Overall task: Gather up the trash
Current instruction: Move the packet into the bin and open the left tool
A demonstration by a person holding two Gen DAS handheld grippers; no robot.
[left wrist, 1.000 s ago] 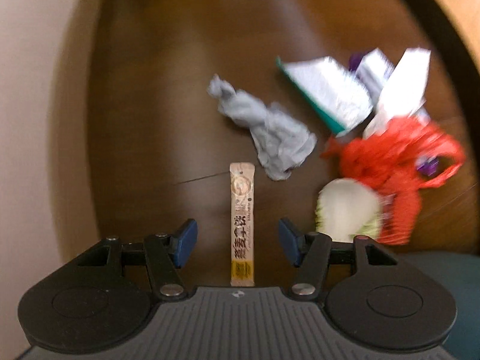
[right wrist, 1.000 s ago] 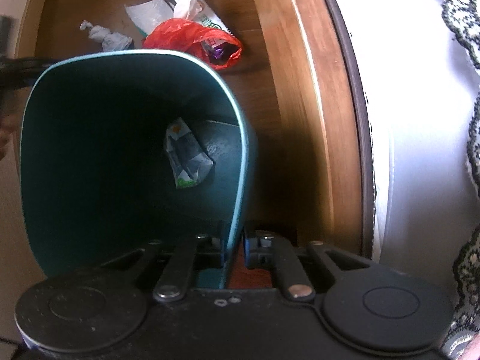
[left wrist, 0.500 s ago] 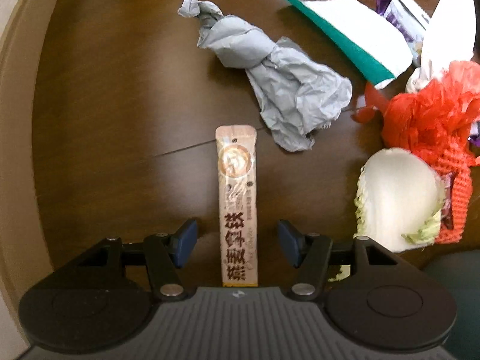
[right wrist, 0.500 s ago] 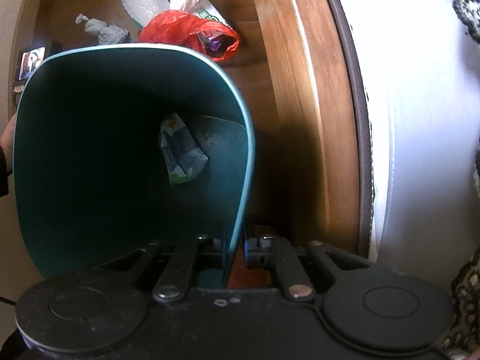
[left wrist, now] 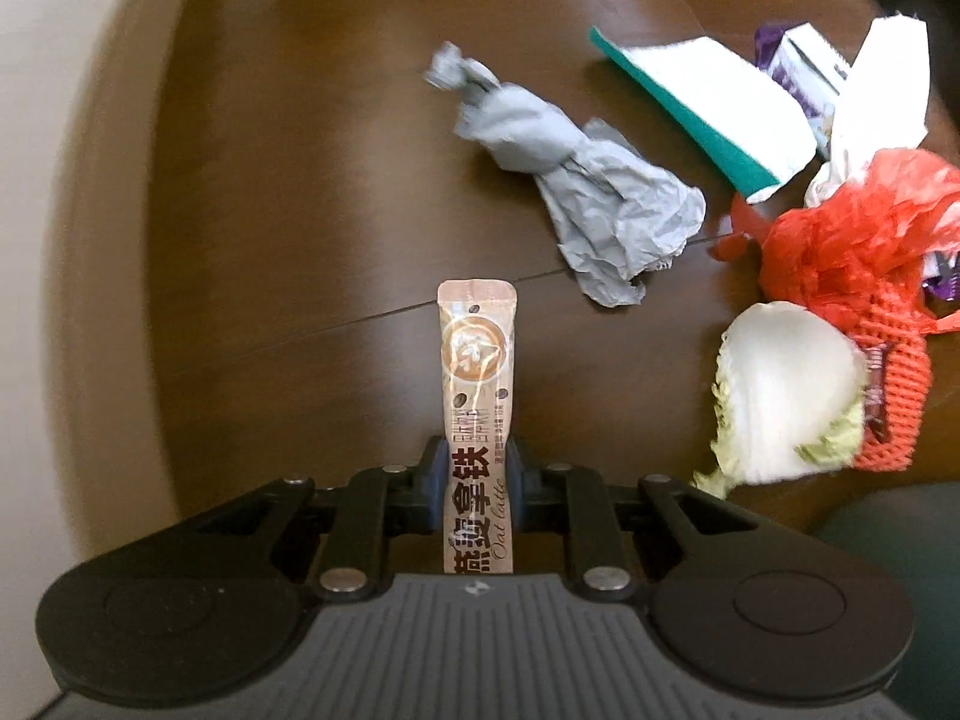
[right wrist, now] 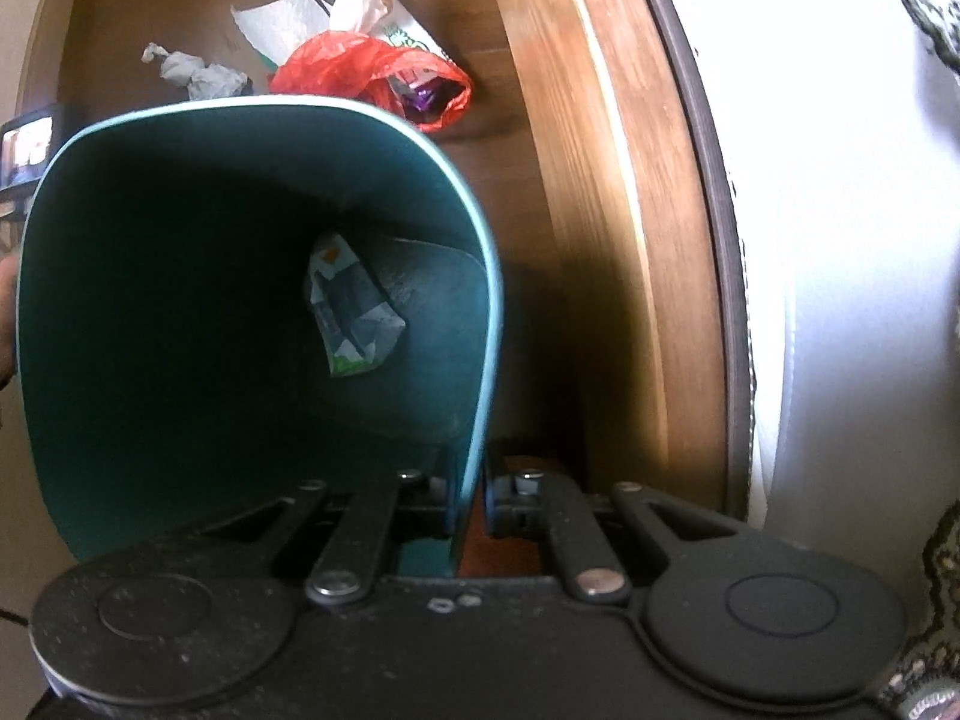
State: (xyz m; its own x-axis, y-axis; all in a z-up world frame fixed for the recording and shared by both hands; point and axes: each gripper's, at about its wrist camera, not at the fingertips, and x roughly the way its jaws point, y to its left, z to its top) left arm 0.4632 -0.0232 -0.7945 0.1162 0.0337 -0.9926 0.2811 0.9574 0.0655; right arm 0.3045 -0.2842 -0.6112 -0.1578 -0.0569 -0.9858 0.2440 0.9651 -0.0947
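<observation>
Left hand-held gripper (left wrist: 477,480) closing on sachet (left wrist: 477,396); right hand-held gripper (right wrist: 471,495) clamps bin (right wrist: 489,312); grey paper (left wrist: 576,192) nearby.

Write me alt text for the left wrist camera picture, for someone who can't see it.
The left gripper is closing its jaws on a slim oat latte sachet lying on a dark wooden table. Beyond it lie a crumpled grey paper, a cabbage leaf, and red plastic and netting.
</observation>
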